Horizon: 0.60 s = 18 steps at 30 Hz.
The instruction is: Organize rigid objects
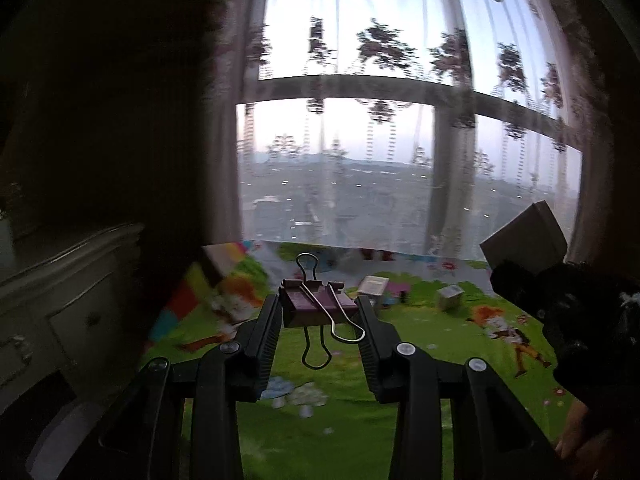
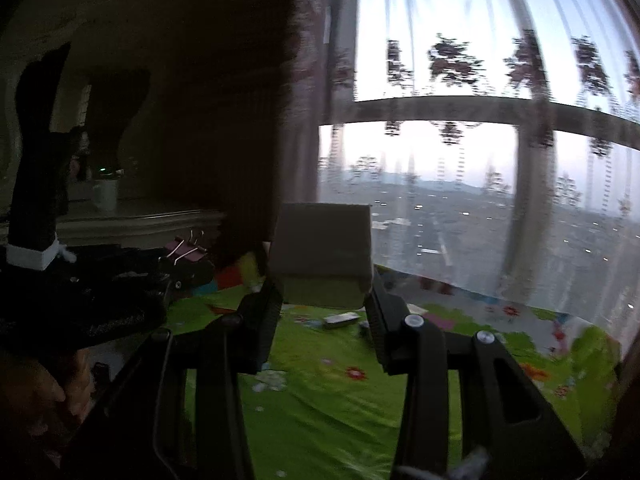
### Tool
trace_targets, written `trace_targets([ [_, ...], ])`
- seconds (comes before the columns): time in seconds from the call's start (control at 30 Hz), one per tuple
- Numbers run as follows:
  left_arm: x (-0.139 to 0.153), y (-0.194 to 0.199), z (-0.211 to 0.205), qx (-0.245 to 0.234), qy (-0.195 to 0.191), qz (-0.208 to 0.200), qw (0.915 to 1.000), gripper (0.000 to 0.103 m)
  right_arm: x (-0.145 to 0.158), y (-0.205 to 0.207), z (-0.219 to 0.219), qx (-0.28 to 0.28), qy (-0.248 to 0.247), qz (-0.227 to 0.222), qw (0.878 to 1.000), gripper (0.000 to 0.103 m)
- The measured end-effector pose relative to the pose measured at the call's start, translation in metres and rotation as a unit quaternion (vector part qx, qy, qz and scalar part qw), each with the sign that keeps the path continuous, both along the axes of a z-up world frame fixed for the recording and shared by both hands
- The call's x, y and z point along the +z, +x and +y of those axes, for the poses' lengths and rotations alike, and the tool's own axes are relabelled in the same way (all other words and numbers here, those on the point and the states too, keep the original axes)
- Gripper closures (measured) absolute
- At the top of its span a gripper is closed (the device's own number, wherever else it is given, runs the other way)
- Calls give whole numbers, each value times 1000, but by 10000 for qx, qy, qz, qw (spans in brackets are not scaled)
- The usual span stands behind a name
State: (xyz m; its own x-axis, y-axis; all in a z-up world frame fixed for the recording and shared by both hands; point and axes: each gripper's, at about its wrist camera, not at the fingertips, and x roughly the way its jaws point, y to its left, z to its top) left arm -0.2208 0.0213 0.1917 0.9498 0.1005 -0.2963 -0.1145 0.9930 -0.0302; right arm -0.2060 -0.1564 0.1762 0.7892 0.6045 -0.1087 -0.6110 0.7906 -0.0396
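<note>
Over the green cartoon-printed play mat [image 1: 340, 420], both claws are held up in the air with free room beneath them. The left claw [image 1: 320, 308] is clamped on a dark purple metal binder clip [image 1: 316, 304], its wire handles sticking out above and below, the pads pressing its sides. The right claw [image 2: 324, 296] grips a plain grey-brown cardboard box [image 2: 324, 256] by its lower edge, the box standing up above the fingers. From the left view that same box shows at the right, raised above the mat; from the right view the clip shows at the left, beside a dark sleeve with a white cuff [image 2: 34, 256].

The mat's far edge runs along the foot of a sheer floral-patterned curtain [image 1: 380, 120] hanging before a large window. Its left edge stops near a pale carved dresser [image 1: 60, 300]; a white cup [image 2: 105, 194] stands on the ledge there. On the mat well ahead of the claws lie a small flat whitish box [image 1: 373, 285] and a small pale cube-like box [image 1: 450, 297], set apart from each other with bare green between them. Whether any of the boxes hold anything cannot be told; all look closed.
</note>
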Motion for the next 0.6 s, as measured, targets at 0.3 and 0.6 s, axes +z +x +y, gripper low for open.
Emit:
trace_targets([
  [0.3, -8, -33, 53, 656, -21, 186, 9977, 64, 2, -25, 62, 943, -366, -60, 9949, 58],
  [0.6, -36, -62, 100, 1223, -246, 529, 9908, 64, -7, -48, 114, 1785, -844, -16, 9803, 58],
])
